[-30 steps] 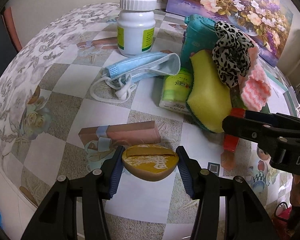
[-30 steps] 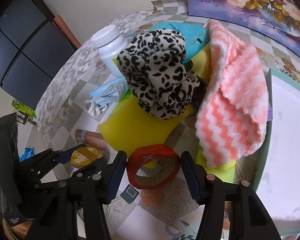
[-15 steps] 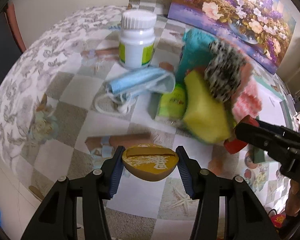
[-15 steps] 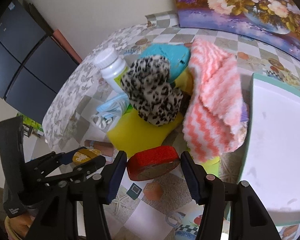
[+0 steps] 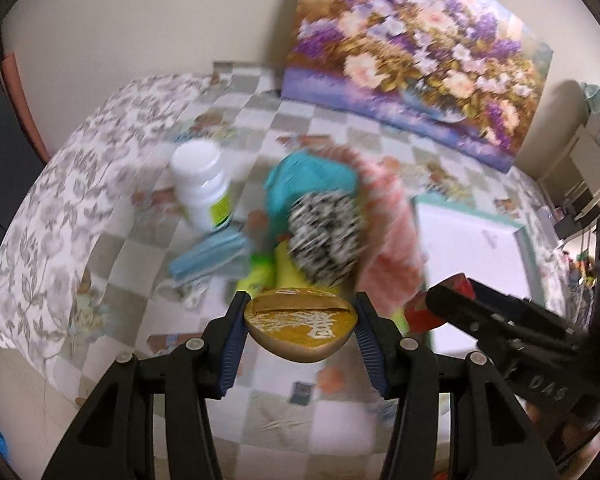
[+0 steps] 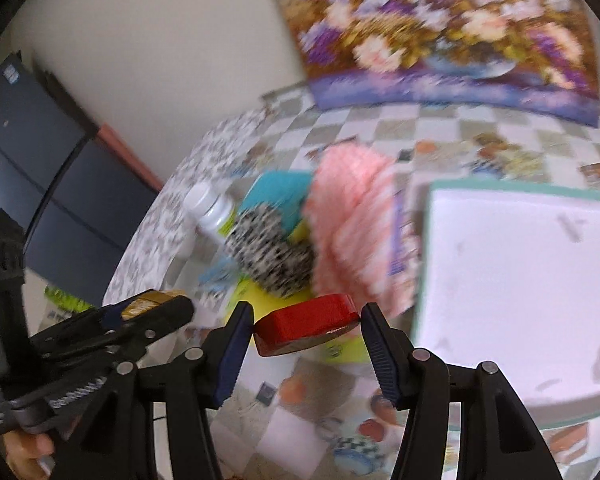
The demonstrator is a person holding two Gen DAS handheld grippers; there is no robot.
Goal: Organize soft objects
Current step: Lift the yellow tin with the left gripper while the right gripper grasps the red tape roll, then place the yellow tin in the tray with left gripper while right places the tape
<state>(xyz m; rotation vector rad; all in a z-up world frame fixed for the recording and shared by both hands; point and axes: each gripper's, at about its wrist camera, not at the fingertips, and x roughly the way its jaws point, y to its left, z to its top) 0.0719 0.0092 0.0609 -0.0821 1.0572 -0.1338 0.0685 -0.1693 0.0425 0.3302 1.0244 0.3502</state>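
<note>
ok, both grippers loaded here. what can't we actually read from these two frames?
- Face mask: motion-blurred in the left wrist view; nearly hidden behind the leopard scrunchie in the right.
- White bottle label: blurred in both.
- Yellow sponge: mostly covered by the scrunchie and the gold roll.
- Red roll: part-hidden by the right gripper's finger, left wrist view.
- White tray: cut off by the right edge.
</note>
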